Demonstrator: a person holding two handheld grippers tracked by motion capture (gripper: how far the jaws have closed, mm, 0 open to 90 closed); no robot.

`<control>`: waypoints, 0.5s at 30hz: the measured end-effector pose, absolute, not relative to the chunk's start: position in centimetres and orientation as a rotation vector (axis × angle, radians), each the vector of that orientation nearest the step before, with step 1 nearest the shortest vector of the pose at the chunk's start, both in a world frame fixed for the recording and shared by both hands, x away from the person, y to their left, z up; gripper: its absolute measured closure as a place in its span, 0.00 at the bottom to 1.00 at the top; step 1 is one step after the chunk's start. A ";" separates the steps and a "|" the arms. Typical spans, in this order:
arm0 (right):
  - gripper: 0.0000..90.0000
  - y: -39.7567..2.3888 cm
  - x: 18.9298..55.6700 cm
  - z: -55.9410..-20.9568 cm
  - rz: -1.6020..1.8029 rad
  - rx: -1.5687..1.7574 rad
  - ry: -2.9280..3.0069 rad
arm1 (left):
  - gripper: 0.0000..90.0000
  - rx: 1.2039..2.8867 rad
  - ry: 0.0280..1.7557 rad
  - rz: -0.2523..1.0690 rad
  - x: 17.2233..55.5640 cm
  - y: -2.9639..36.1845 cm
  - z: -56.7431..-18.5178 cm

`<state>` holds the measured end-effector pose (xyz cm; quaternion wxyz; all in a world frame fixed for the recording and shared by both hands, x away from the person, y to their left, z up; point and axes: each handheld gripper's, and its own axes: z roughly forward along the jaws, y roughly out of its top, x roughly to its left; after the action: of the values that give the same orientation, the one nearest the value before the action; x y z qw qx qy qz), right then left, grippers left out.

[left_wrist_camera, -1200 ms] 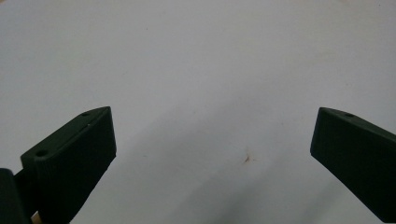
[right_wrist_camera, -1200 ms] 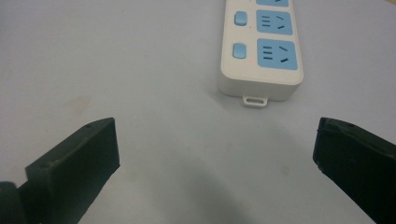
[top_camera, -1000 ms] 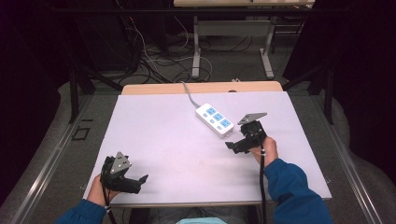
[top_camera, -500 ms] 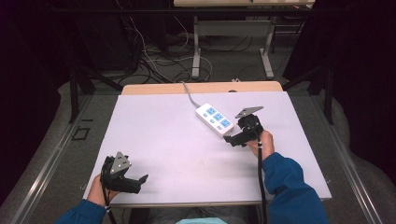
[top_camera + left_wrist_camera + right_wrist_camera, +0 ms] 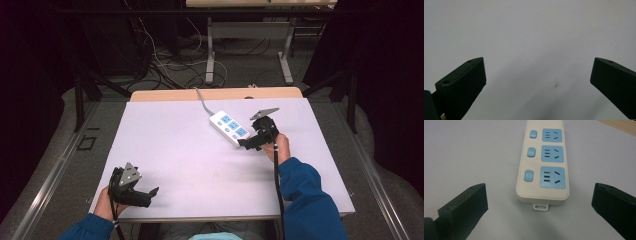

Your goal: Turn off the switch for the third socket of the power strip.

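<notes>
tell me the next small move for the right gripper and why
Probably ease the right gripper forward so its open jaws straddle the near end of the power strip. The strip lies just ahead, centred between the jaws and not yet touched. The left gripper sits open over bare table.

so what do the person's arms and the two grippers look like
Both sleeves are blue. The left gripper and right gripper are black, each topped by a grey three-cornered plate. A black cable trails along the right forearm. The jaws are chunky black blocks with ribbed faces.
</notes>
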<state>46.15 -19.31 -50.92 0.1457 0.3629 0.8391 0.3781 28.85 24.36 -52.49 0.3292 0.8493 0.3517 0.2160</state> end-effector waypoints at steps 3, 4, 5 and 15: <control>0.00 -19.3 46.6 -51.0 1.095 1.052 2.417 | 0.00 2.213 0.924 0.580 28.8 24.3 -52.6; 0.00 -19.2 46.7 -50.9 1.091 1.064 2.403 | 0.00 2.213 0.924 0.581 28.8 24.3 -52.6; 0.00 -19.2 46.7 -50.9 1.091 1.064 2.403 | 0.00 2.212 0.924 0.579 28.8 24.3 -52.6; 0.00 -18.4 48.0 -51.4 1.066 1.073 2.400 | 0.00 2.224 0.929 0.548 28.8 24.5 -52.4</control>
<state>47.97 -18.44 -51.42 0.1517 0.3737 0.8363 0.3714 28.82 24.45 -52.38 0.3287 0.8498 0.3548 0.2095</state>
